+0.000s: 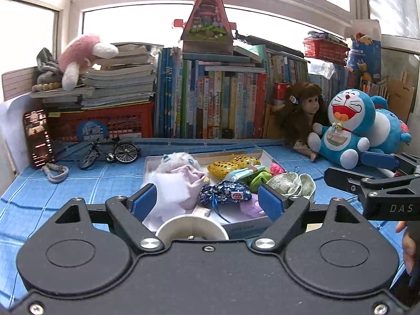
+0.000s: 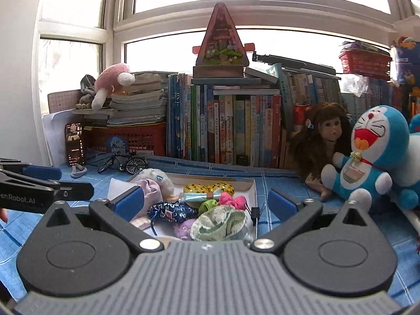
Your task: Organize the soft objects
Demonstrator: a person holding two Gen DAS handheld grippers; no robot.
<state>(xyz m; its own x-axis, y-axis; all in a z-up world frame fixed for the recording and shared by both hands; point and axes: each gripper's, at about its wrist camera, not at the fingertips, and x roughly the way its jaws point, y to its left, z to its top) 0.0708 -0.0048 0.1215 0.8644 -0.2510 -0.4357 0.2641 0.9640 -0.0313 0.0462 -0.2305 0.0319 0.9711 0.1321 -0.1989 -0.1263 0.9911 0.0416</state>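
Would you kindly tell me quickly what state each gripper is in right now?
Left gripper: open, holding nothing.
Right gripper: open, holding nothing.

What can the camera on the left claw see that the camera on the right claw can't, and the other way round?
Only the left view shows the right claw from outside, reaching in at the right edge toward the blue cat plush.

Only the right view shows the left claw from outside, at its left edge, and a small black clip at the tray's right rim.

Both show the tray of small soft things, the dark blue floral pouch, the doll, the toy bicycle and the row of books. Both claws stand open, gripping nothing.
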